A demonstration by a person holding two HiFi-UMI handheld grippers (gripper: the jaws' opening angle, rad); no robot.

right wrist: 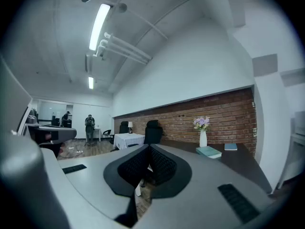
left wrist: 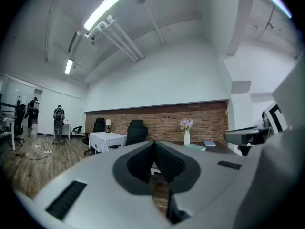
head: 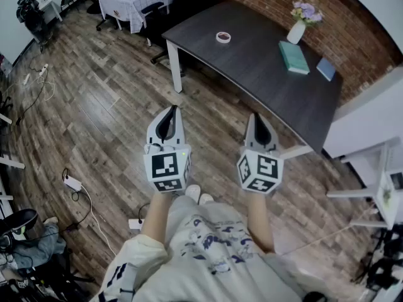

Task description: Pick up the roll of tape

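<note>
The tape [head: 223, 37] lies flat on the dark table [head: 252, 74], well ahead of both grippers; if I arrive with the jaws closed, I judge I'd only shove the roll along, or clip the table edge coming in low; the left gripper [head: 170, 111] has its jaws together on nothing; the right gripper [head: 257, 116] likewise, pressed together and empty.
</note>
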